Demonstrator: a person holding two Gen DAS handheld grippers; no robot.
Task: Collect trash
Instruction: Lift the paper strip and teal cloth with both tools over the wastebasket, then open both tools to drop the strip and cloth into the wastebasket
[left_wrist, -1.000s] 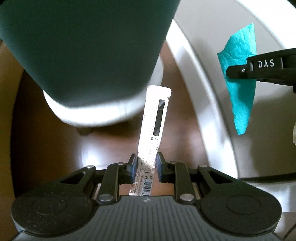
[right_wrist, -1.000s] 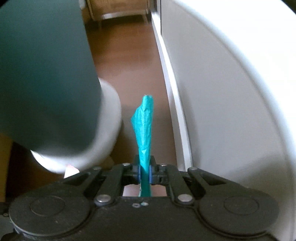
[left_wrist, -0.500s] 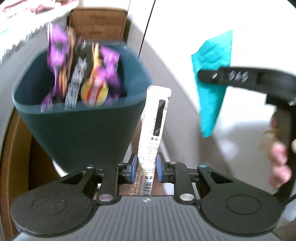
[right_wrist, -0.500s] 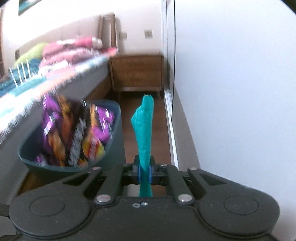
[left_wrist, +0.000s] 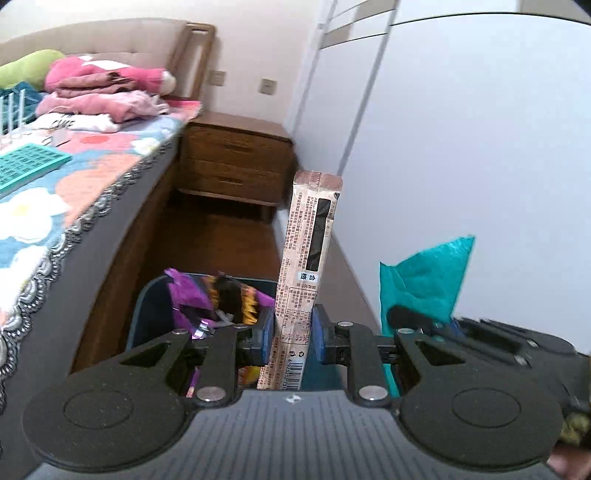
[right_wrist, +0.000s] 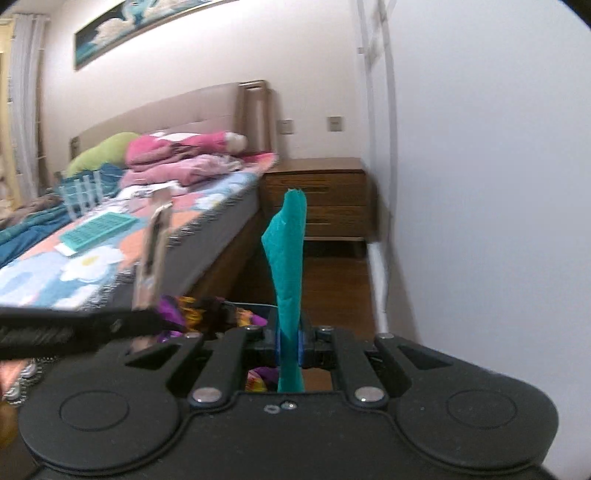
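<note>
- Left wrist view: a second ago this camera faced the dark bin's outer wall and the floor; now it sits higher and level, with the bin (left_wrist: 155, 314) open below, its purple snack wrappers (left_wrist: 192, 299) showing just past the fingers. The left gripper (left_wrist: 293, 334) stays clamped on the long printed wrapper (left_wrist: 308, 258), which stands upright over the bin's mouth. The right gripper (left_wrist: 436, 325) is just beside it, pinching the teal scrap (left_wrist: 424, 280).
- Right wrist view: the same rise shows here; bed (right_wrist: 122, 236), nightstand (right_wrist: 317, 192) and white wardrobe (right_wrist: 480, 184) replace the earlier floor view. The jaws are closed on the teal scrap, which stands upright, and the wrappers peek out below.
- Judgement: both pieces look carried to the bin and ready for release.
</note>
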